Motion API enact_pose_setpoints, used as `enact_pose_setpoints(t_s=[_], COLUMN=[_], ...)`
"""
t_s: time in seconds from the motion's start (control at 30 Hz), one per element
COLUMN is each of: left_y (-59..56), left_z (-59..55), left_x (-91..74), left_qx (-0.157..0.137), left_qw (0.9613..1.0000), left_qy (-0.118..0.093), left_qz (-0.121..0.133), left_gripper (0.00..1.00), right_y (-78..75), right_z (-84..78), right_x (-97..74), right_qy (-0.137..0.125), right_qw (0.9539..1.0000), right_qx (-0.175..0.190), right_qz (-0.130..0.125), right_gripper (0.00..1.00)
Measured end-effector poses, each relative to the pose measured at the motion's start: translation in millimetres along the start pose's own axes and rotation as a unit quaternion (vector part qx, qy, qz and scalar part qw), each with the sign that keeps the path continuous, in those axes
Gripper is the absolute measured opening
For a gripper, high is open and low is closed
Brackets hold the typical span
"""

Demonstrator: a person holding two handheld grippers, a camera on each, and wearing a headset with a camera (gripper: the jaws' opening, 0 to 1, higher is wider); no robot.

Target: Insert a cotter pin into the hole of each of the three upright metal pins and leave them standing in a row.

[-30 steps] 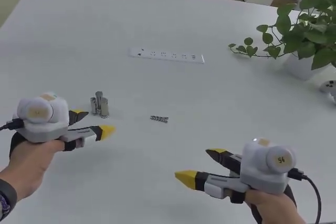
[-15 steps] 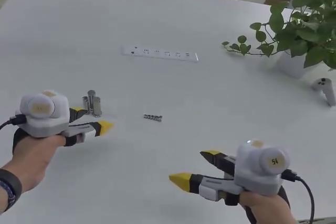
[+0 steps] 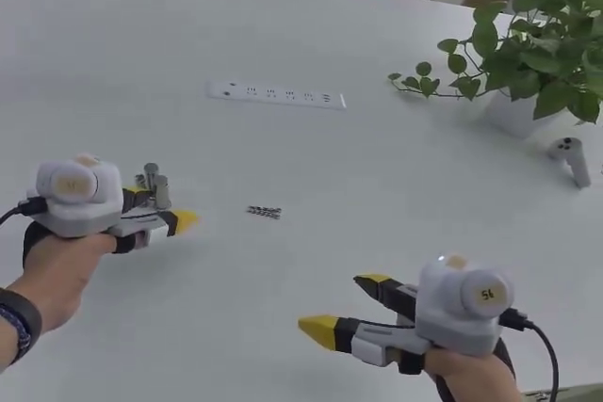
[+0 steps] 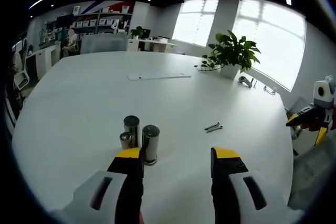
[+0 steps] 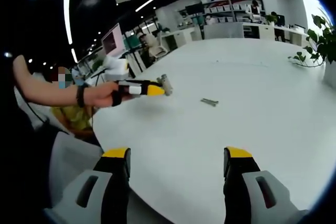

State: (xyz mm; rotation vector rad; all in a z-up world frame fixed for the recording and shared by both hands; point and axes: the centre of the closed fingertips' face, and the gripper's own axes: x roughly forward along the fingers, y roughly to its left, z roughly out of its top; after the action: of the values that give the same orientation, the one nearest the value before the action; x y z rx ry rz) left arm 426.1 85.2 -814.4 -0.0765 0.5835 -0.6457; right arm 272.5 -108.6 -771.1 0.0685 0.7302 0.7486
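Three short metal pins [image 3: 151, 185] stand upright in a tight cluster on the white table [image 3: 311, 167]. My left gripper [image 3: 162, 207] is open just in front of them; in the left gripper view the metal pins [image 4: 140, 136] stand next to the left jaw, with the left gripper [image 4: 177, 156] holding nothing. A small bunch of cotter pins [image 3: 264, 212] lies flat to the right of the pins, also seen as cotter pins [image 4: 212, 127] and cotter pins [image 5: 209, 102]. My right gripper [image 3: 341, 305] hovers open near the table's front edge, well short of them, empty as the right gripper [image 5: 177, 153].
A white power strip [image 3: 275, 95] lies further back on the table. A potted plant [image 3: 537, 44] stands at the back right, with a white controller [image 3: 570, 159] beside it. A seated person is beyond the table's left edge in the right gripper view.
My left gripper has crept closer to the upright pins, which now stand by its far jaw. The head view has shifted. The right gripper holds about the same place.
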Motion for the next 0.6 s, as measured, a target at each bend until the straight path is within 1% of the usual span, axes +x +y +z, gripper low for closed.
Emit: enact_pose_setpoints(t_s=[0.3,0.6], left_y=[3.9,8.5], left_z=[-3.5,-4.7], left_x=[6.8,12.8], left_qx=[-0.002,-0.001], left_qw=[1.0,0.9998], left_qy=[0.006,0.007], left_qz=[0.003,0.017], left_gripper=[0.49,0.45], right_y=[0.3,1.3], right_z=[-1.5,-6.0], right_x=[0.3,1.4], right_qy=[0.002,0.006], right_qw=[1.0,1.0], right_qx=[0.002,0.005], right_qz=[0.001,0.001], right_gripper=[0.74,0.73])
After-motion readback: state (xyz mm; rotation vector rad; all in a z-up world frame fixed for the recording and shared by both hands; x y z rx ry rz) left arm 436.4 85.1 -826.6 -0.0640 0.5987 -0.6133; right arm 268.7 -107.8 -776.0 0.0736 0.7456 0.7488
